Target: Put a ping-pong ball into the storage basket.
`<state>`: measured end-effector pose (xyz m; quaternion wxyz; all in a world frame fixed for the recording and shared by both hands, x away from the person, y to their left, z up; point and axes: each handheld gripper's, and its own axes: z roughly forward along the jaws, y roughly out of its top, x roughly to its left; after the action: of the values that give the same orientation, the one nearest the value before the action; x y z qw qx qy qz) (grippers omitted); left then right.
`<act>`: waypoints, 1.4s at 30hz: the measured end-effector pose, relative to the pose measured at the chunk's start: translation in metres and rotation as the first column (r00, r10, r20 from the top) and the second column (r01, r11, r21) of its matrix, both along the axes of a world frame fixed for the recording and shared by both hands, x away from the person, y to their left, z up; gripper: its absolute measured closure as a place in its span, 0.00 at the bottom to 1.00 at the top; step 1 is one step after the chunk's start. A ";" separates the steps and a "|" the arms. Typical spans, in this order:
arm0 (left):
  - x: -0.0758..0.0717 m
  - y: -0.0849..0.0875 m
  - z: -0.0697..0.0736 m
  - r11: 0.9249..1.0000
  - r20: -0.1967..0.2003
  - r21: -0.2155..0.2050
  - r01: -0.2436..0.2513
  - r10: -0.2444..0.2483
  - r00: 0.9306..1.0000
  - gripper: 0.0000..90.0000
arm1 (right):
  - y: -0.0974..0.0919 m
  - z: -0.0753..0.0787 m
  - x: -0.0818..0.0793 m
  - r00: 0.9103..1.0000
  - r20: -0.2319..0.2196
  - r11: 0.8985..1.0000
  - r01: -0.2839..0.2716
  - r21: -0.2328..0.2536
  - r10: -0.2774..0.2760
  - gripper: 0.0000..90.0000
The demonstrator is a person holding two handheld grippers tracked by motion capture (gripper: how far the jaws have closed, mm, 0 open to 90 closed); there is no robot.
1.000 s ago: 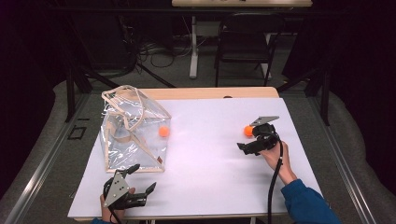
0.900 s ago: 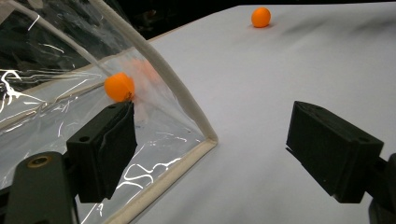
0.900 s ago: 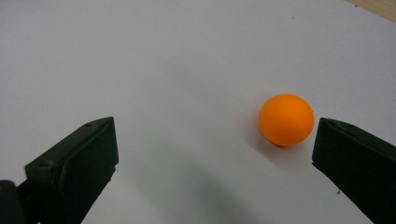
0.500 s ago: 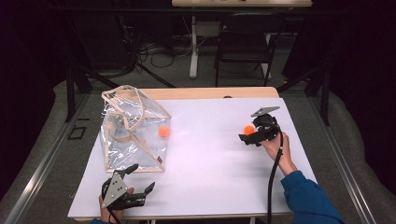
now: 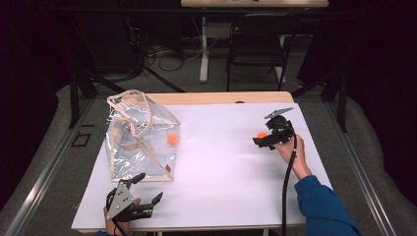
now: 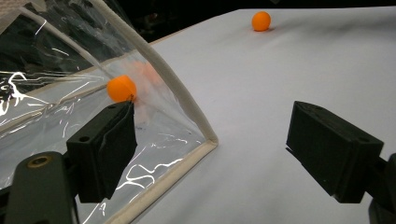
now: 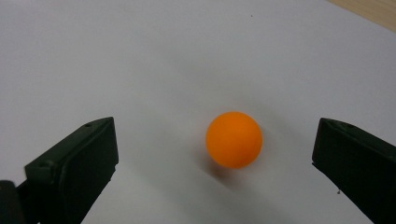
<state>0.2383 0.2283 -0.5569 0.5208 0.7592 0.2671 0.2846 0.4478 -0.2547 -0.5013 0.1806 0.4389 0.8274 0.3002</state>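
A clear plastic bag [image 5: 140, 137] with beige trim stands at the table's left, with an orange ball [image 5: 172, 138] inside it. A second orange ball [image 5: 262, 134] lies on the white tabletop at the right. My right gripper [image 5: 259, 140] is open just above this ball. In the right gripper view the ball [image 7: 234, 139] lies between the spread jaws, touching neither. My left gripper [image 5: 149, 189] is open near the front edge, just in front of the bag. In its view the bag's corner [image 6: 205, 140] and the ball inside the bag [image 6: 121, 88] are close.
The white table [image 5: 221, 187] has a wooden strip [image 5: 221, 97] along its far edge. A black chair [image 5: 258, 44] and floor cables lie beyond it. The right gripper's cable [image 5: 287, 182] hangs down along the person's blue sleeve [image 5: 319, 206].
My right gripper has shifted a little toward the far side, staying by the loose ball. The left gripper, bag and both balls have not moved.
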 end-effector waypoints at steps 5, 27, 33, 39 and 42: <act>0.000 -0.001 0.000 1.000 0.002 0.005 0.003 -0.003 1.000 0.18 | -0.004 -0.004 0.008 0.999 -0.026 1.000 0.018 0.011 -0.018 0.00; -0.001 0.000 0.000 1.000 0.000 0.008 0.003 -0.003 1.000 0.18 | 0.001 -0.028 0.024 0.994 -0.089 0.998 0.060 0.020 -0.058 0.03; 0.000 0.000 0.000 1.000 0.000 0.012 0.006 -0.006 1.000 0.18 | 0.002 -0.029 0.024 0.994 -0.084 0.998 0.070 0.010 -0.069 0.24; -0.001 0.000 0.000 1.000 -0.001 0.011 0.005 -0.005 1.000 0.18 | 0.004 -0.031 0.025 0.992 -0.094 0.996 0.085 -0.016 -0.086 0.37; -0.001 0.000 0.000 1.000 -0.002 0.011 0.005 -0.005 1.000 0.18 | 0.005 -0.032 0.025 0.992 -0.090 0.996 0.089 -0.021 -0.091 0.42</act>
<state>0.2375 0.2282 -0.5566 0.5172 0.7628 0.2643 0.2841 0.4732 -0.2500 -0.5333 0.1601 0.4873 0.8167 0.2644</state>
